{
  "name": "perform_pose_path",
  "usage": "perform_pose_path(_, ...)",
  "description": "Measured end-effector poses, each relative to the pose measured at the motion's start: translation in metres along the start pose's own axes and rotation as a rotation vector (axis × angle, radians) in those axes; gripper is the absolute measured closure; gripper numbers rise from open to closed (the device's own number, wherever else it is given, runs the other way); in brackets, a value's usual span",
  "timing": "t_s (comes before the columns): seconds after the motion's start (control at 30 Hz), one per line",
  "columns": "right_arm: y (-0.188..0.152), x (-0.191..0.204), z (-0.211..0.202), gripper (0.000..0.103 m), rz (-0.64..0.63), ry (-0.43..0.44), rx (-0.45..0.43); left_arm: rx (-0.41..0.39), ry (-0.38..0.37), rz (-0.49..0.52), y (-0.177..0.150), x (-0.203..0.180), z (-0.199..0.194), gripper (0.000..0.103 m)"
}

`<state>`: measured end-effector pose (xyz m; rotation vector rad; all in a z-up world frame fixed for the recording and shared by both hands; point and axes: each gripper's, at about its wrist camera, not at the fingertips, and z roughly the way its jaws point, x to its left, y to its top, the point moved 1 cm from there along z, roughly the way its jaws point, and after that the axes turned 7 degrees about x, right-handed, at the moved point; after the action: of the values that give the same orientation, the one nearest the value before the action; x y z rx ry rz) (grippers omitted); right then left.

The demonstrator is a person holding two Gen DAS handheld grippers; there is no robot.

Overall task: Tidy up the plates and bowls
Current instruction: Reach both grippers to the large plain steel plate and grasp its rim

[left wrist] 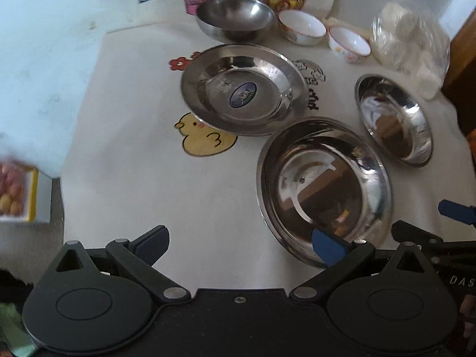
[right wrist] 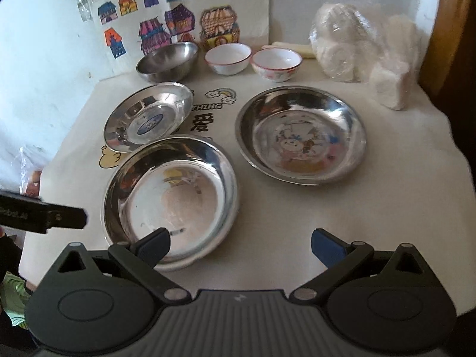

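Observation:
Three steel plates lie on the table. The near plate (left wrist: 324,190) (right wrist: 169,199) sits closest to both grippers, on top of another plate whose rim shows below it. A stickered plate (left wrist: 242,89) (right wrist: 148,116) lies behind it. A cartoon-printed plate (left wrist: 394,119) (right wrist: 300,134) lies to the right. At the back stand a steel bowl (left wrist: 235,17) (right wrist: 168,61) and two white bowls (left wrist: 302,26) (right wrist: 229,58), (left wrist: 349,43) (right wrist: 276,62). My left gripper (left wrist: 241,247) is open and empty, its right finger over the near plate's rim. My right gripper (right wrist: 241,247) is open and empty, its left finger over that plate's near edge.
A bag of white rolls (left wrist: 410,47) (right wrist: 357,50) stands at the back right. Paper house drawings (right wrist: 166,20) lean on the wall. A yellow-edged box (left wrist: 17,193) sits off the table's left edge. A wooden edge (right wrist: 446,38) is at far right.

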<state>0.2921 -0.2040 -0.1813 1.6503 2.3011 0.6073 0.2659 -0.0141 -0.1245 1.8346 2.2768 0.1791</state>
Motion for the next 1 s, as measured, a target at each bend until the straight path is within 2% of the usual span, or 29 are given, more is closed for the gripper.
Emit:
perform_pose_path(0.13, 0.004, 0.008, 0.011, 0.0, 0.002, -0.019, 0.004, 0.031, 0.01, 0.052, 0.015, -0.002, 0.018, 0.002)
perform_pose_path(0.23, 0.008, 0.009, 0.018, 0.002, 0.003, -0.028, 0.016, 0.053, 0.005, 0.047, 0.022, -0.002, 0.029, 0.004)
perform_pose_path(0.4, 0.015, 0.005, 0.033, 0.016, 0.024, -0.007, 0.057, 0.083, -0.012, 0.033, 0.028, -0.004, 0.041, 0.017)
perform_pose_path(0.53, 0.018, 0.0, 0.043, 0.024, 0.031, 0.03, 0.085, 0.103, -0.025, 0.008, 0.028, -0.007, 0.047, 0.028)
perform_pose_path(0.63, 0.021, -0.004, 0.047, 0.033, 0.024, 0.065, 0.102, 0.113, -0.042, -0.017, 0.029, -0.008, 0.049, 0.036)
perform_pose_path(0.7, 0.023, -0.005, 0.049, 0.044, 0.013, 0.086, 0.116, 0.115, -0.053, -0.039, 0.029, -0.009, 0.05, 0.044)
perform_pose_path(0.83, 0.029, -0.005, 0.052, 0.058, -0.02, 0.117, 0.126, 0.111, -0.087, -0.082, 0.031, -0.011, 0.05, 0.067)
perform_pose_path(0.9, 0.033, -0.006, 0.053, 0.073, -0.036, 0.127, 0.131, 0.112, -0.099, -0.101, 0.031, -0.011, 0.05, 0.073)
perform_pose_path(0.93, 0.034, -0.006, 0.053, 0.076, -0.044, 0.128, 0.135, 0.111, -0.107, -0.11, 0.03, -0.011, 0.049, 0.08)
perform_pose_path(1.0, 0.035, -0.008, 0.053, 0.082, -0.056, 0.13, 0.142, 0.109, -0.107, -0.123, 0.029, -0.012, 0.049, 0.085)
